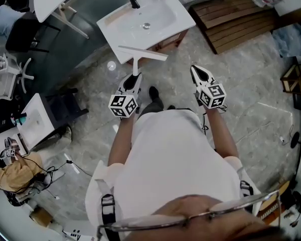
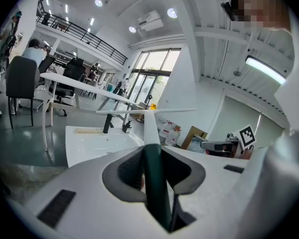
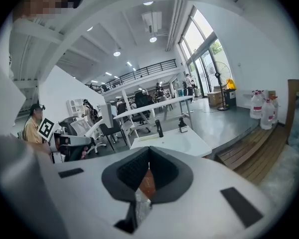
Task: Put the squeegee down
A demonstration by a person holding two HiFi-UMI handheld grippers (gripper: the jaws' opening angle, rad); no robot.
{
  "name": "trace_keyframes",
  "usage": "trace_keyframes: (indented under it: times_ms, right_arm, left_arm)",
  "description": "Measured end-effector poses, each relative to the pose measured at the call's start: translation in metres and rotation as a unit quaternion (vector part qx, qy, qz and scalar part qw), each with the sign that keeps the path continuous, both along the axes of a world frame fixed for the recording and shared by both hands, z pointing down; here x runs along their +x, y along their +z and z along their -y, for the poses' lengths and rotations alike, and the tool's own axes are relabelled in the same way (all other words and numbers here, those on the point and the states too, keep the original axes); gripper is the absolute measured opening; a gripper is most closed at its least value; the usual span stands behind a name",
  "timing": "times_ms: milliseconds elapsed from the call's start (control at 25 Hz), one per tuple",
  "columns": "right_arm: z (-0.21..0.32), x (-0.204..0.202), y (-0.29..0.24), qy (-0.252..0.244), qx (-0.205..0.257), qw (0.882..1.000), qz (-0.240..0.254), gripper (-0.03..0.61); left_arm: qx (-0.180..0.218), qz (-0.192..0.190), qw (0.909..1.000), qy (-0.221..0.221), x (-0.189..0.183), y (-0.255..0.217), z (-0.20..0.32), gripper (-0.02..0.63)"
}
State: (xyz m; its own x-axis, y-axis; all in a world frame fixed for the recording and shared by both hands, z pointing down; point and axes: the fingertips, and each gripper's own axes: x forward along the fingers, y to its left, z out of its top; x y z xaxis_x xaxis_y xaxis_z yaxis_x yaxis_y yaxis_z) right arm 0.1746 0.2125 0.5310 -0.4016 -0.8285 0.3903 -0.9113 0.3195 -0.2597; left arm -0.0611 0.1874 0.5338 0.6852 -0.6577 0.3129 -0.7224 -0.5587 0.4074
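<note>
Head view and both gripper views of a person standing on a pale stone-patterned floor [image 1: 256, 114], facing a white washbasin unit [image 1: 118, 29] with a dark tap [image 1: 133, 0] at its far edge; a slatted wooden platform [image 1: 236, 19] lies to its right. The left hand-held gripper [image 1: 135, 77] is clamped on the squeegee [image 1: 140, 52]: its dark pads press from both sides on the dark green lower part of the handle [image 2: 154, 183], and the white upper shaft runs straight out from the jaws to the long, thin cross-blade [image 2: 144, 111]. The tool is thus carried in the air, blade foremost, just short of the near edge of the washbasin unit and above the floor, touching neither. The right hand-held gripper [image 1: 195, 70] is held level with the left, well apart from the squeegee; its jaws are brought together at the tips and nothing projects from between them. The squeegee looks light and stiff, a slim plastic shaft with a rigid bar, so it should not sag or swing in the grip. The blade's edge strip is probably soft, and the smooth shaft could slip or roll between the pads. The handle, as gripped here, is judged the right place to hold it. The wide blade sits far from the grip, so it could tip as the jaws open unless it is laid flat on a surface first.
</note>
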Motion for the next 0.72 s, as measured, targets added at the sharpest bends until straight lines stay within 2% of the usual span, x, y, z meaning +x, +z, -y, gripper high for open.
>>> trace_keyframes:
  times_ms: [400,720]
  right_arm:
    - [0.058,-0.022,0.007,0.035,-0.015,0.999,-0.014,0.005]
    - [0.078,-0.027,0.010,0.050,-0.018,0.998,-0.026,0.005]
  left_arm:
    - [-0.009,0.003,0.9995,0.029,-0.026,0.016,0.074,0.089]
    - [-0.010,0.003,0.9991,0.041,-0.032,0.023,0.106,0.089]
